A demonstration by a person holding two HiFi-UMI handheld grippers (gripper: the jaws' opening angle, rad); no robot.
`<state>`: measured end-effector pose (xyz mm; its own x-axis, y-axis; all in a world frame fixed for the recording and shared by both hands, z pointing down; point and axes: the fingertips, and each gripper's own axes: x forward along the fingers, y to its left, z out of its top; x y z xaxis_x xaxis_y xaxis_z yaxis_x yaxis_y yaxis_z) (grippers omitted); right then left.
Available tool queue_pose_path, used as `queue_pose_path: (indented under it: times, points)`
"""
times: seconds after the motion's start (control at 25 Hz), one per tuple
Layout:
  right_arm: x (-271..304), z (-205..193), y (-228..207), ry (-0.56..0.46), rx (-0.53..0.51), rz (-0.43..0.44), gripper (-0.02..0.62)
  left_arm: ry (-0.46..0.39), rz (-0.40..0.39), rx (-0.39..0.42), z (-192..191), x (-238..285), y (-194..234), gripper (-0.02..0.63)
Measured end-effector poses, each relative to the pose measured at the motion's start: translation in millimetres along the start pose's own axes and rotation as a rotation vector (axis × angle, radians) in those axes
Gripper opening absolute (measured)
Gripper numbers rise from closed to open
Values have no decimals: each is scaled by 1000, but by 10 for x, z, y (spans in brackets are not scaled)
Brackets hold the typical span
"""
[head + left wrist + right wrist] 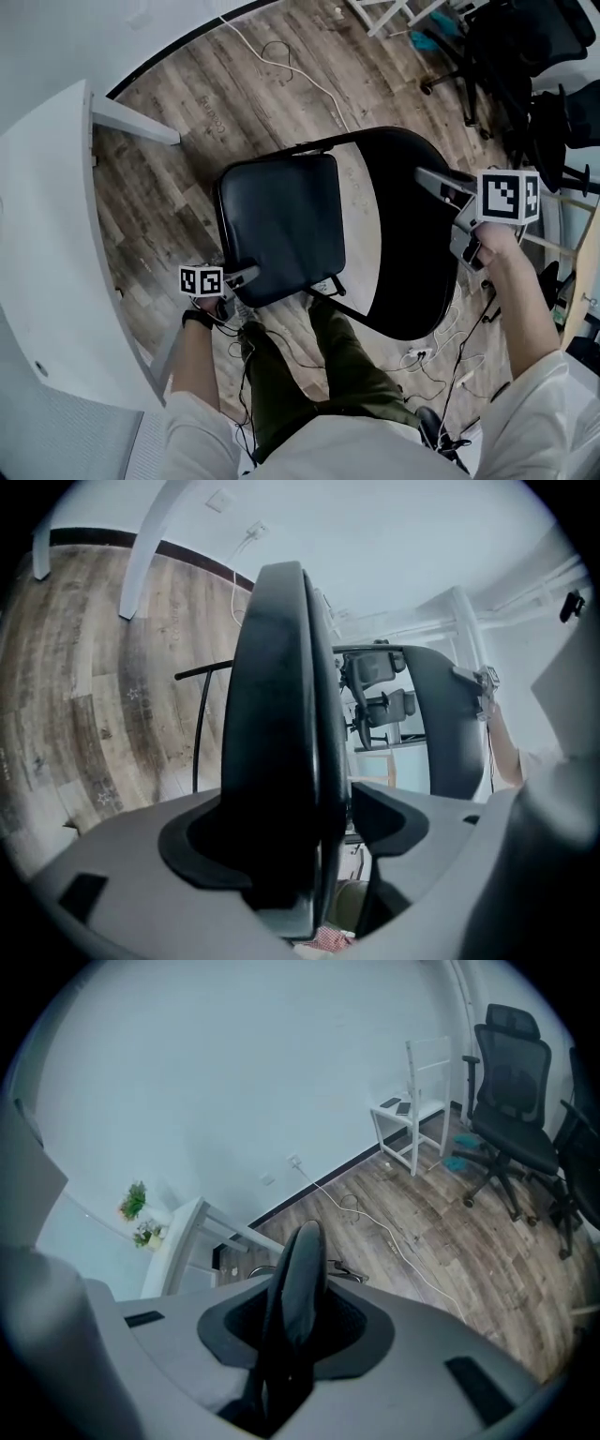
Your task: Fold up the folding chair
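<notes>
The black folding chair stands in front of me on the wood floor. Its padded seat [281,225] is tipped up, and the curved backrest [412,234] is to its right. My left gripper [246,275] is shut on the seat's near edge. In the left gripper view the seat [277,714] runs edge-on between the pads of the left gripper [319,827]. My right gripper [441,183] is shut on the top edge of the backrest. In the right gripper view the backrest [298,1269] fills the gap of the right gripper [295,1335].
A white table [47,234] with a slanted leg [136,122] stands close on the left. A white cable [291,66] crosses the floor behind the chair. Black office chairs [525,56] crowd the far right, and loose cables [431,356] lie near my legs [347,366].
</notes>
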<state>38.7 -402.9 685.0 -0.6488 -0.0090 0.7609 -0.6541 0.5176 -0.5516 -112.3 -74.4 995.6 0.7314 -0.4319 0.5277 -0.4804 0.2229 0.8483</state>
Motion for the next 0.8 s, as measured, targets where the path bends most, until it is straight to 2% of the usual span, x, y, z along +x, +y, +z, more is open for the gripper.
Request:
queue_pose_path:
  times: [0.08,0.32,0.56,0.8]
  points:
    - [-212,44,-55,11,4,-68,99,2,9,15,40,-5,-308,362]
    - [-753,109,-57,13,44,-59,91,26,31,52,27,184,-1298,362]
    - [-976,163,-99,22,46,-91,91,62,73,65,6,398,-1875,362]
    - [-1105,219,-85,24,50,-103,95,119,157,89,-27,618,-2270,385]
